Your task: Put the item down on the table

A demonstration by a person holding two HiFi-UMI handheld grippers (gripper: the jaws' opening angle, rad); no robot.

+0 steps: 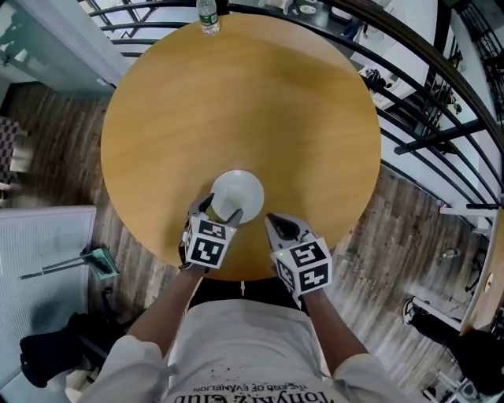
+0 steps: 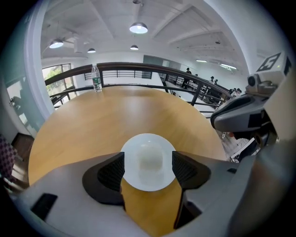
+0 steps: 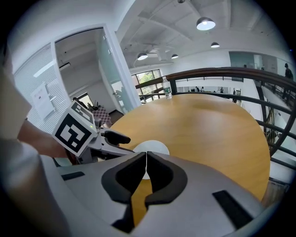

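Observation:
A small white bowl (image 1: 240, 191) rests on the round wooden table (image 1: 236, 102) near its front edge. My left gripper (image 1: 220, 208) hovers at the bowl's near-left side. Its jaws stand wide apart. In the left gripper view the two dark pads (image 2: 111, 171) frame the bowl (image 2: 148, 155) and cover its side edges, and the bowl lies slightly past them on the tabletop. My right gripper (image 1: 274, 224) sits just right of the bowl, its jaws pressed together with nothing between them. The right gripper view shows the bowl (image 3: 156, 147) beyond my shut right gripper (image 3: 145, 164).
A plastic water bottle (image 1: 208, 17) stands at the table's far edge. A dark metal railing (image 1: 425, 94) curves round the table's back and right. The floor below is wood planks, and a white panel (image 1: 39, 268) lies at the left.

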